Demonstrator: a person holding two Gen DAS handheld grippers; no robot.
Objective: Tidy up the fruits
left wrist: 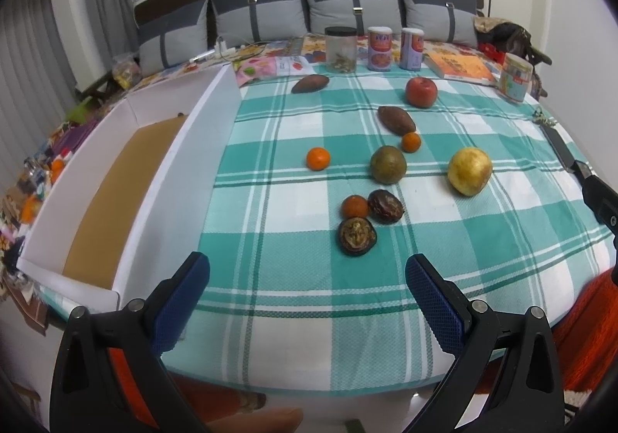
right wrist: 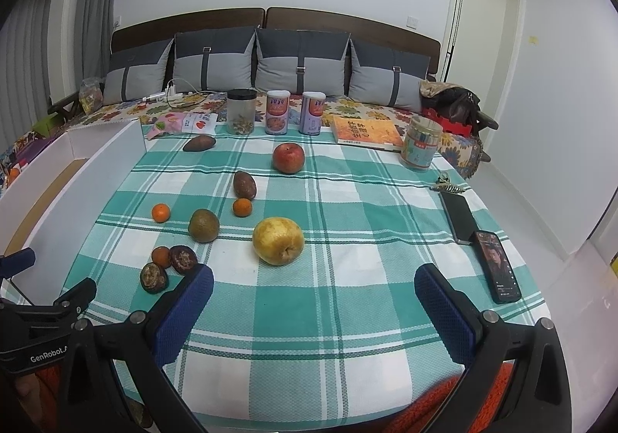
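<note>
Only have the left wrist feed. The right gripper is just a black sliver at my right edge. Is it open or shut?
Observer: Open. The right gripper has its jaws wide apart with nothing between them. The yellow pear is just ahead.
Operator: Dark strip on the cloth right of the pear?
Observer: A phone, screen dark. A second phone lies nearer, screen lit.
Operator: What's right of the table?
Observer: Bare pale floor, with a white door in the far corner.

Fruits scattered on checkered cloth
</note>
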